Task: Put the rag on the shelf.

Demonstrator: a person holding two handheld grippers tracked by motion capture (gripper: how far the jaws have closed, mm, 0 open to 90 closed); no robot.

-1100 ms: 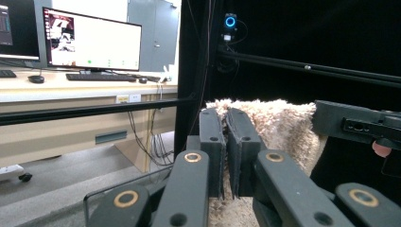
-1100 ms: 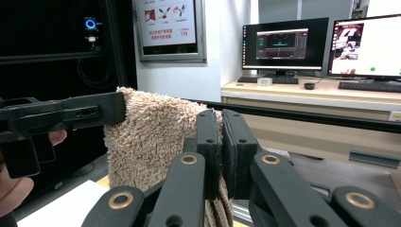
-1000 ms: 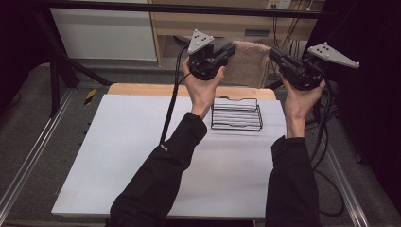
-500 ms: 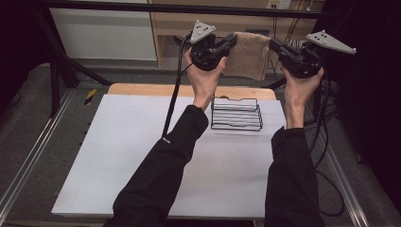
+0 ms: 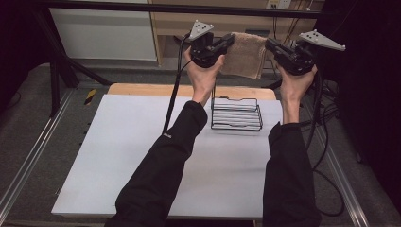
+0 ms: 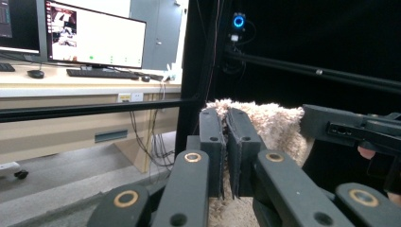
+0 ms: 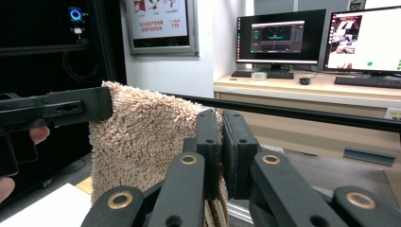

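Observation:
A beige fluffy towel [image 5: 246,53] hangs stretched in the air beyond the table's far edge, held by its two top corners. My left gripper [image 5: 231,40] is shut on its left corner; in the left gripper view the pile [image 6: 269,124] bulges past my closed jaws. My right gripper [image 5: 268,44] is shut on the right corner, and the towel [image 7: 137,137] drapes down to the left of my jaws in the right gripper view. Each gripper view also shows the other gripper's black jaw clamping the far corner. A black wire rack [image 5: 236,114] stands on the white table [image 5: 123,156] below the towel.
A wooden strip [image 5: 142,89] runs along the table's far edge. A black frame bar [image 5: 142,6] crosses above, with desks and monitors [image 7: 279,38] behind. Metal rails [image 5: 28,161] flank the table. Cables [image 5: 326,156] trail down at the right.
Both hands have carried the towel away from the person, toward the far edge and the black bar. The towel stays stretched between the two grippers.

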